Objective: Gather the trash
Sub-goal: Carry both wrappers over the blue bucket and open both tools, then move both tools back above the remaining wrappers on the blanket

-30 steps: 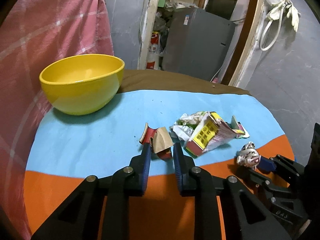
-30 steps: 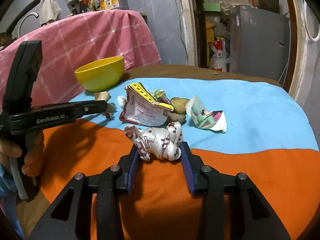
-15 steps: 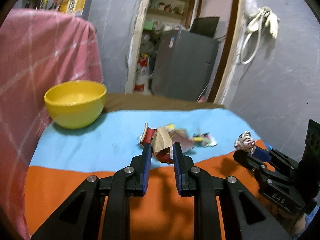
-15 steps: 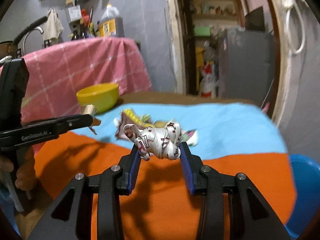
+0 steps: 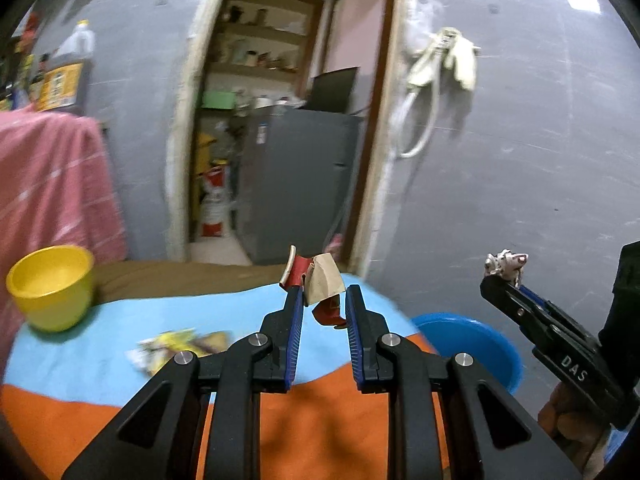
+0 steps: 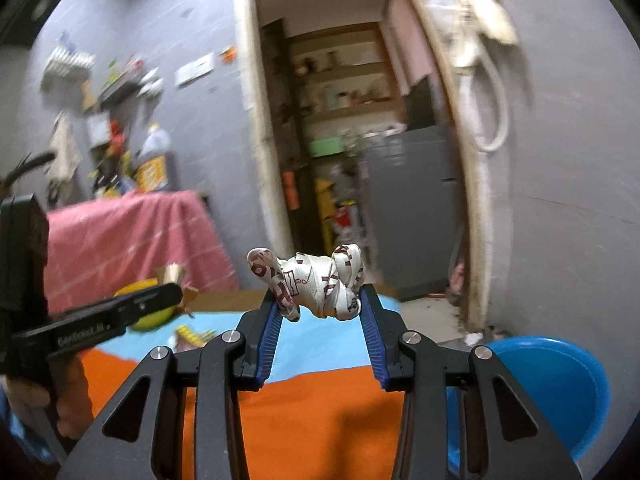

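Observation:
My left gripper point(image 5: 321, 300) is shut on a red and brown paper scrap point(image 5: 320, 280) and holds it in the air above the table's right end. My right gripper point(image 6: 319, 304) is shut on a crumpled white wrapper with dark red print point(image 6: 316, 282), also lifted; it shows in the left wrist view point(image 5: 505, 266) at the right. A blue bin point(image 6: 560, 384) stands on the floor past the table's right edge, below and right of both grippers. More trash point(image 5: 180, 350) lies on the blue part of the tablecloth.
A yellow bowl point(image 5: 50, 288) stands at the far left of the table. The cloth is blue at the back and orange point(image 5: 320, 420) in front. A pink-covered chair point(image 5: 48, 200) is behind the bowl. A doorway with a grey fridge point(image 5: 296, 184) is beyond.
Both grippers have risen off the table with their trash and swung right toward the blue bin, which has come into view. The trash pile and bowl are now lower and to the left.

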Motion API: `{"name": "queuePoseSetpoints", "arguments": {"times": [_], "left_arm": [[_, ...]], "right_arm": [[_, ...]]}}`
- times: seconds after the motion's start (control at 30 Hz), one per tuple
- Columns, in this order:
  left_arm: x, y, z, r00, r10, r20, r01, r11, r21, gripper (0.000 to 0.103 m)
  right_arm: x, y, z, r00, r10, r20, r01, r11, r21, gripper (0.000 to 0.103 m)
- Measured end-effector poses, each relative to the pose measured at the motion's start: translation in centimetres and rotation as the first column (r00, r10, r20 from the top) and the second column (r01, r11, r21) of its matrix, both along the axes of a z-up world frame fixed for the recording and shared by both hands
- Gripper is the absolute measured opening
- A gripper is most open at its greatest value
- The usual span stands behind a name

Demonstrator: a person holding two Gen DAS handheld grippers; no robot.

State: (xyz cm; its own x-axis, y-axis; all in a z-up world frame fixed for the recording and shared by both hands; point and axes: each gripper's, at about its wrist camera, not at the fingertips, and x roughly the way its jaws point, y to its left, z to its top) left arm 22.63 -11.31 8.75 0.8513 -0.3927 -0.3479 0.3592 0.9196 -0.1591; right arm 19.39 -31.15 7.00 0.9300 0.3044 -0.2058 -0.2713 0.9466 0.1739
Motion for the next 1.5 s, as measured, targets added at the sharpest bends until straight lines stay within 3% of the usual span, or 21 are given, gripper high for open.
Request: {"name": "queuePoseSetpoints", "arguments": {"times": [0.23,0.47,0.6,0.83,1.03,1.2,1.5], "left_arm": [[1.3,-7.6,0.3,0.990,-0.138,-0.001,0.138,0.990,0.016,0.018],[4.1,-14.0,-1.3,0.971,-0.199,-0.133,0.211,0.974,0.078,0.018],[5.9,-17.0,-3.1,0.950,-0.206,-0.235,0.232,0.969,0.088,0.018],[9.0,-19.6,-6.4,0.888,-0.217,-0.405,0.262,0.963,0.057,0.019],[10.4,-19.8,-8.1,0.844,-0.220,-0.489,0.259,0.966,0.013,0.032],[10.1,-18.9,-7.8,0.846,-0.230,-0.482,0.259,0.966,-0.006,0.041],[9.2,-18.0,-5.7,0.871,-0.235,-0.431,0.241,0.970,-0.042,0.050]], "right_arm": [[-1.0,-6.0,0.4,0.977,-0.212,-0.003,0.212,0.977,0.024,0.037],[-0.2,-11.2,-1.5,0.925,-0.354,-0.139,0.363,0.931,0.045,0.039],[0.5,-13.8,-3.4,0.896,-0.371,-0.246,0.401,0.912,0.088,0.039],[1.5,-16.4,-5.3,0.856,-0.366,-0.365,0.436,0.890,0.130,0.045],[1.7,-17.3,-6.2,0.834,-0.360,-0.419,0.455,0.877,0.151,0.054],[1.7,-17.4,-5.8,0.829,-0.370,-0.418,0.467,0.871,0.155,0.056],[1.5,-17.3,-5.2,0.831,-0.397,-0.391,0.483,0.863,0.150,0.065]]}}
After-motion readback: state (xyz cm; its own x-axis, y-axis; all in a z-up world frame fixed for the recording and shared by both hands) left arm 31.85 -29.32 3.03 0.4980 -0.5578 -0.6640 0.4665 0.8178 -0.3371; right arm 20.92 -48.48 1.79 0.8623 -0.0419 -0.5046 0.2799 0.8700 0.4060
